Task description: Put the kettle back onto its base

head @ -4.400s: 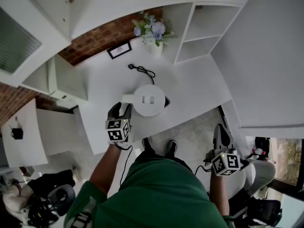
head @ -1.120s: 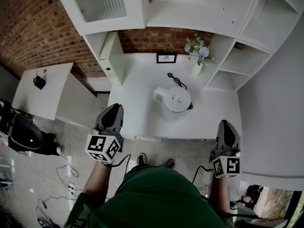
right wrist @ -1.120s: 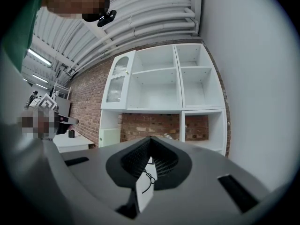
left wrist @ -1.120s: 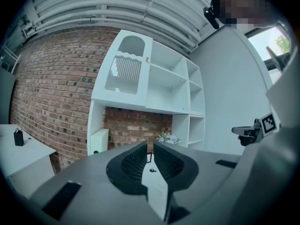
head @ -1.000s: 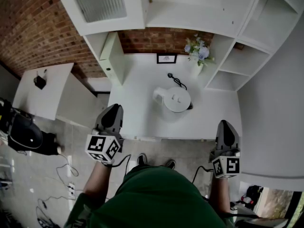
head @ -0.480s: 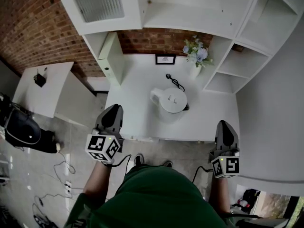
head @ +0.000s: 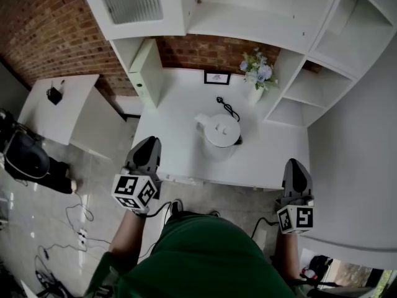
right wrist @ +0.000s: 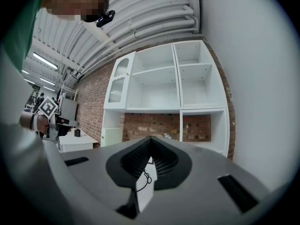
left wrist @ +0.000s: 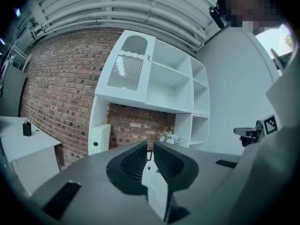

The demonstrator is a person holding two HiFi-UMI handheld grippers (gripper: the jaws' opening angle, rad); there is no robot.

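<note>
The white kettle stands upright in the middle of the white table, handle to the left. A dark edge shows at its lower right; what is under it is hidden. A black cord lies coiled behind it. My left gripper hangs in front of the table's near left corner, jaws together and empty. My right gripper is held off the near right corner, also shut and empty. Both are well apart from the kettle. In the left gripper view the left gripper points level at the shelves, as does the right gripper in the right gripper view.
A vase of flowers and a small picture frame stand at the table's back by the brick wall. White shelving rises on the right, a white cabinet on the left. A side table and floor cables lie left.
In the earliest frame my left gripper was at the kettle's handle; now it is back off the table edge. Over the last second the table and kettle drifted slightly left in the view.
</note>
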